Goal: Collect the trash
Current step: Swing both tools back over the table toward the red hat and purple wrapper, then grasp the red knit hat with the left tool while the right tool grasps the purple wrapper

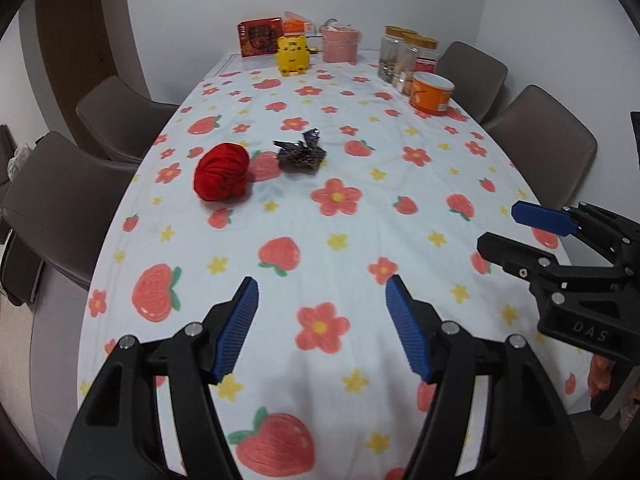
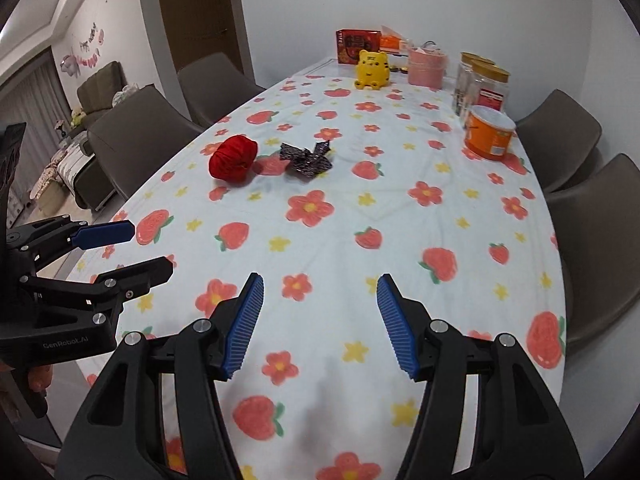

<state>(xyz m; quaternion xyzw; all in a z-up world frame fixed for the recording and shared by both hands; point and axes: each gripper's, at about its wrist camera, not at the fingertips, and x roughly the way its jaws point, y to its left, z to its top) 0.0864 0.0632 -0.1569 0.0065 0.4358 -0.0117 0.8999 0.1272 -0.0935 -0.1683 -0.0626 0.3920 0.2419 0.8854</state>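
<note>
While you hold both grippers low over the near end of the table (image 1: 360, 216), each one stands with its blue-padded fingers spread wide and nothing between them. Your left gripper (image 1: 322, 328) points straight down the table's length; your right gripper (image 2: 320, 326) does the same, just beside it. Each camera catches the other tool at its edge, likewise spread apart.

A white cloth printed with red flowers, strawberries and small yellow stars covers the table. Well ahead of both grippers, near the middle and a little left, lie two pieces of trash: a crumpled red ball (image 1: 222, 172) and, just to its right, a crumpled dark wrapper (image 1: 300, 152) with a shiny patterned surface. They sit near each other, apart.

At the far end stand a red box (image 1: 260, 38), a yellow bear-shaped toy (image 1: 294, 56), a pink tub (image 1: 340, 44), clear jars with gold lids (image 1: 404, 56) and an orange tub (image 1: 432, 92). Brown chairs (image 1: 120, 116) line both sides.
</note>
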